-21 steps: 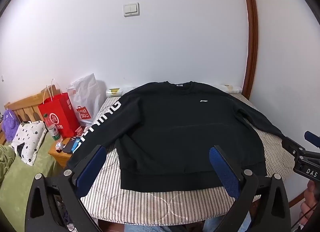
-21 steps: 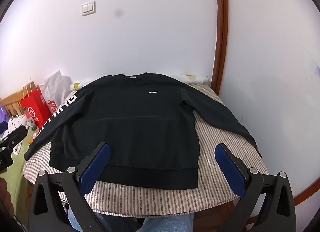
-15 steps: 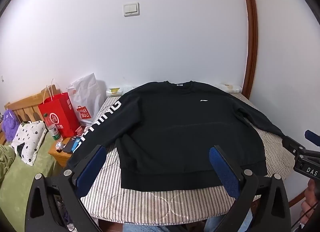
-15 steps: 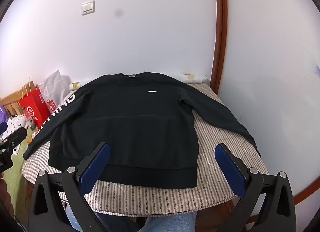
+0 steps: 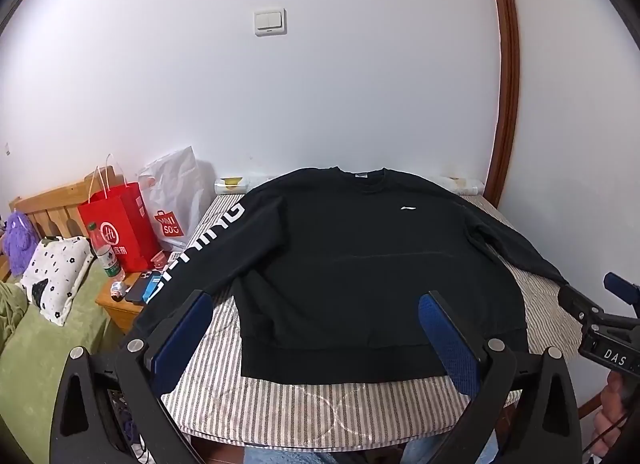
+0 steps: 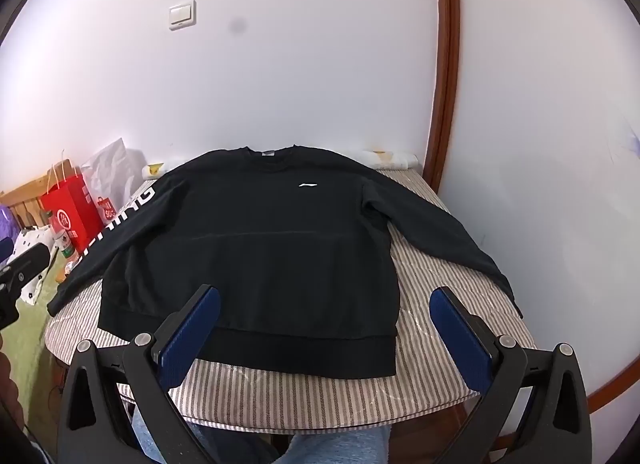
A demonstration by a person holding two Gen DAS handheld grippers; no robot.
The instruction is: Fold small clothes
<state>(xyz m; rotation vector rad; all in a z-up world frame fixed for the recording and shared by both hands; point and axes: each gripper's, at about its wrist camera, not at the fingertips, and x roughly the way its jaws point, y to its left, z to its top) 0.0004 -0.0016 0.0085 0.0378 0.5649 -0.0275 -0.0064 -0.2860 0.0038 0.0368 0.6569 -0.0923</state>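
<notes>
Sweatshirt (image 5: 360, 264), black soft knit, lies flat with sleeves spread on the striped quilted table cover (image 5: 312, 404); left gripper (image 5: 316, 328) and right gripper (image 6: 324, 324) hover near, jaws wide apart, empty.

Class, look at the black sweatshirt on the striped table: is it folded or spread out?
Spread out. The sweatshirt lies flat, front up, both sleeves stretched outward, hem straight at the near edge; no fold has been started.

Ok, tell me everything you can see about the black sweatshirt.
The black sweatshirt lies flat, front up, on the striped table cover, collar toward the wall. It looks like soft knit, with a ribbed hem, a small white chest logo and white lettering down one sleeve. Both sleeves are spread out, cuffs at the table's edges. Neither gripper touches it.
</notes>
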